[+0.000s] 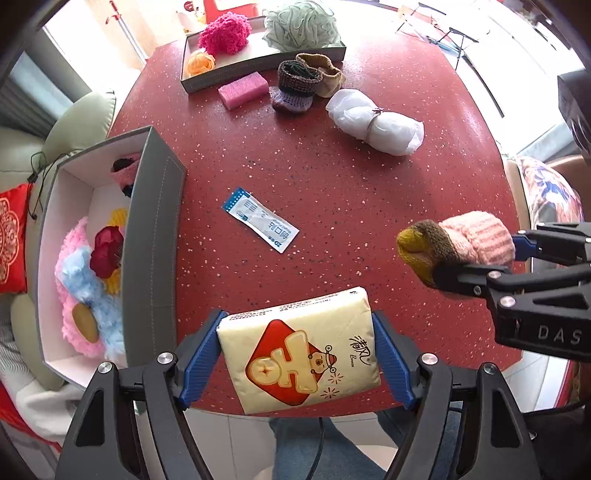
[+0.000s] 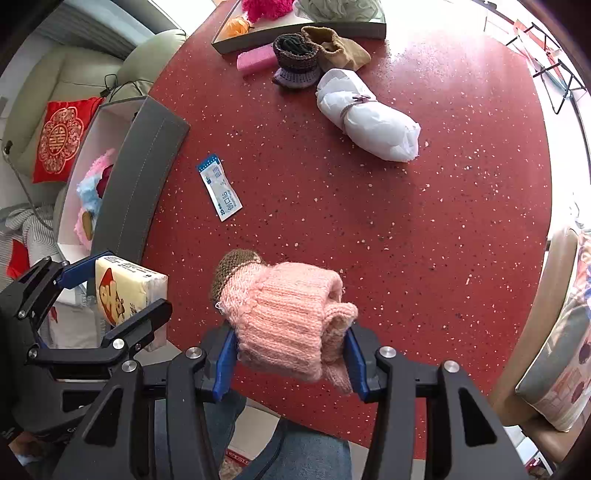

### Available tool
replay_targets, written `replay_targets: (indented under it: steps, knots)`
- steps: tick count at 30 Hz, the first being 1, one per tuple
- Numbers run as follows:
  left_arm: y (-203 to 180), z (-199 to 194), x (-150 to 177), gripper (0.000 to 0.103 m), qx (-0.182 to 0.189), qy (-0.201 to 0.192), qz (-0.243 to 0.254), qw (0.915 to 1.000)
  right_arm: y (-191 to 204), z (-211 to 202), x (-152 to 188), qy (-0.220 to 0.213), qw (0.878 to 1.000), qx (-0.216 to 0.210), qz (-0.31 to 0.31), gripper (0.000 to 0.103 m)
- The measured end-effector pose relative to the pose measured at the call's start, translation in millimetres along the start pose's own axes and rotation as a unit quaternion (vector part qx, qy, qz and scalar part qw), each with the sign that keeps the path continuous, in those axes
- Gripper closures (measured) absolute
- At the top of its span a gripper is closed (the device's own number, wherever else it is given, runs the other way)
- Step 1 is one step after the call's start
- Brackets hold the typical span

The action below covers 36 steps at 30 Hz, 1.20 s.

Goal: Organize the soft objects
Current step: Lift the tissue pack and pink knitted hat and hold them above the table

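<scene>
My left gripper is shut on a cream tissue pack with a red logo, held over the near edge of the red table. It also shows in the right wrist view. My right gripper is shut on a pink and brown knitted sock, held above the table's near right; the sock shows in the left wrist view. A grey box at the left holds fluffy pink, blue and red soft items.
A flat tray at the far side holds a magenta pompom, a green mesh puff and an orange flower. Nearby lie a pink sponge, knitted booties, a white bundle and a small sachet.
</scene>
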<state>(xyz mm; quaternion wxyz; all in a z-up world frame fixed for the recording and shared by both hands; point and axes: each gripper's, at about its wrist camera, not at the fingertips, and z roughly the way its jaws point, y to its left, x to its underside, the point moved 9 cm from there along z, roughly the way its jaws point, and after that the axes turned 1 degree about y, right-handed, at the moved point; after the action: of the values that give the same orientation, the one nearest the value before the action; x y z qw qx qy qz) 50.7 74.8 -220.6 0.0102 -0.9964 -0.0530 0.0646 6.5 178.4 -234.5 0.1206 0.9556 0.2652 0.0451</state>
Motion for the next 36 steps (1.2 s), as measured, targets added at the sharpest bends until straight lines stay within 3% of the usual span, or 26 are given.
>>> replay_targets:
  steps: [9,14,21,36]
  knots:
    - [31,4,21,0.025,0.027,0.01,0.078,0.9966,33,17,6,-0.006,0.998,0.004,0.064,0.05]
    - [48,-1,25,0.025,0.041,-0.005,0.098,0.9944,48,29,21,0.002,0.994,0.009,0.107,0.05]
    - [70,-7,25,0.025,0.061,-0.026,0.077,0.9948,67,21,15,-0.009,0.993,0.044,0.107,0.05]
    - [103,-4,36,0.025,0.081,-0.043,0.014,0.9956,110,23,-3,0.02,0.995,0.099,0.015,0.049]
